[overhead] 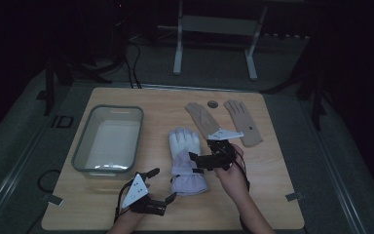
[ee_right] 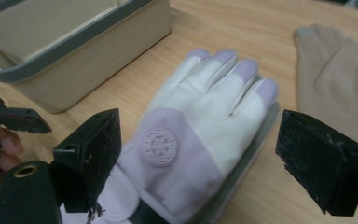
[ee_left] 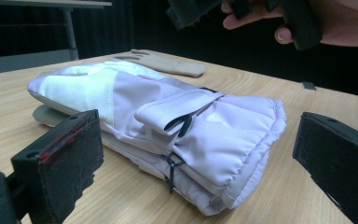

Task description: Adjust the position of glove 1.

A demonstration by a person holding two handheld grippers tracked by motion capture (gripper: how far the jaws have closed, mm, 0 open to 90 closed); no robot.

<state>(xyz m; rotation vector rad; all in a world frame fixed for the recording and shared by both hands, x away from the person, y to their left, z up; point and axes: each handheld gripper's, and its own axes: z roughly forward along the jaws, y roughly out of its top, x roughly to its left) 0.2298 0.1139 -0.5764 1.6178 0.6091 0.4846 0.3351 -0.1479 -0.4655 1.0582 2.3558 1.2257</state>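
Now the lilac glove (ee_right: 191, 140) lies between the right gripper's (ee_right: 200, 158) spread fingers (ee_right: 91, 149) — untouched.

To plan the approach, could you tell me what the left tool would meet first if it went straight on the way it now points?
Most likely the cuff end of the padded lilac glove, lying on the table directly between the open jaws of the left tool; depth is hard to judge.

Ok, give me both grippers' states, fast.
Left gripper: open, holding nothing, jaws aimed at the cuff of the padded glove.
Right gripper: open, holding nothing, over the same glove.
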